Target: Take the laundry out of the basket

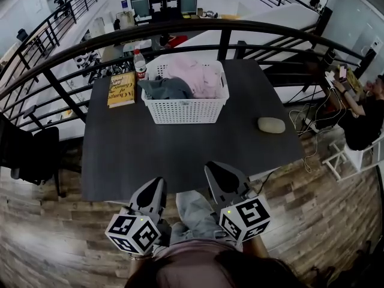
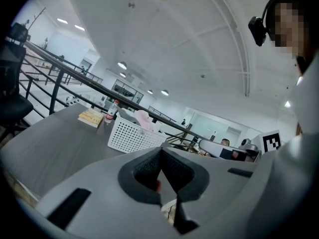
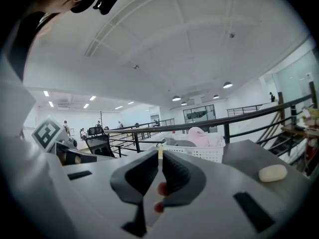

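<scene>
A white slatted laundry basket stands at the back middle of the dark table. Inside it lie a pink garment and a grey-blue one. My left gripper and right gripper hover side by side over the table's near edge, well short of the basket and pointing toward it. Both are shut with nothing between the jaws. The left gripper view shows the basket beyond the closed tips of the left gripper. The right gripper view shows the basket past the right gripper.
A yellow book and a plastic bottle sit left of the basket. A beige oval object lies at the right of the table. A black railing runs behind the table. A black chair stands left; a person sits far right.
</scene>
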Motion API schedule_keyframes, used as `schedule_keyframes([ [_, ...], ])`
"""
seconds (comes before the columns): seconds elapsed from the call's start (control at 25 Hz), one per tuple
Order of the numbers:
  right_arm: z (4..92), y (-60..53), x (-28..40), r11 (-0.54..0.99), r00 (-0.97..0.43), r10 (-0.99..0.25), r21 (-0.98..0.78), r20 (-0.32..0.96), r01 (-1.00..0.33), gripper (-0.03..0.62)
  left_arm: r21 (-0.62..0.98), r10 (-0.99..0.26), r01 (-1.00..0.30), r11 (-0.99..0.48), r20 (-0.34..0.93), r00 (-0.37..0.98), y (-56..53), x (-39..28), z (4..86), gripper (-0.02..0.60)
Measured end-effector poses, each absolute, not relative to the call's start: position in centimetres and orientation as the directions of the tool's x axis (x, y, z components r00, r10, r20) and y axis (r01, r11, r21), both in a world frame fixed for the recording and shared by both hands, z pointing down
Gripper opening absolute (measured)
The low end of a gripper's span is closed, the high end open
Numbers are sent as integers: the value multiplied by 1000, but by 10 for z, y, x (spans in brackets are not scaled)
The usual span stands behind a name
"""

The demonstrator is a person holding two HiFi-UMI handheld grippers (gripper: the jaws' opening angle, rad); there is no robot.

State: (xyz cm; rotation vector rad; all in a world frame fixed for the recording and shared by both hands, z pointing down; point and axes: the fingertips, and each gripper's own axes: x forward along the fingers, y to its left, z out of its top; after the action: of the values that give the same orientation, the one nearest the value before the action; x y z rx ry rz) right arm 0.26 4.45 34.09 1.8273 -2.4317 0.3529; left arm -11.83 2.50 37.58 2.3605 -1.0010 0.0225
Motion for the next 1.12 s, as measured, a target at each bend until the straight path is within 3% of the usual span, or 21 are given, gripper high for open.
schedule_keyframes([
  [0.44, 341, -20, 3, 268, -292, -935, -137, 202, -953, 20, 502, -655, -671, -546, 244, 715, -30, -125, 381, -2],
  [1.12, 351, -126, 9, 250, -281, -928, -151, 244, -956, 96, 505, -619, -657, -559, 273, 736, -139, -122, 388, -2],
])
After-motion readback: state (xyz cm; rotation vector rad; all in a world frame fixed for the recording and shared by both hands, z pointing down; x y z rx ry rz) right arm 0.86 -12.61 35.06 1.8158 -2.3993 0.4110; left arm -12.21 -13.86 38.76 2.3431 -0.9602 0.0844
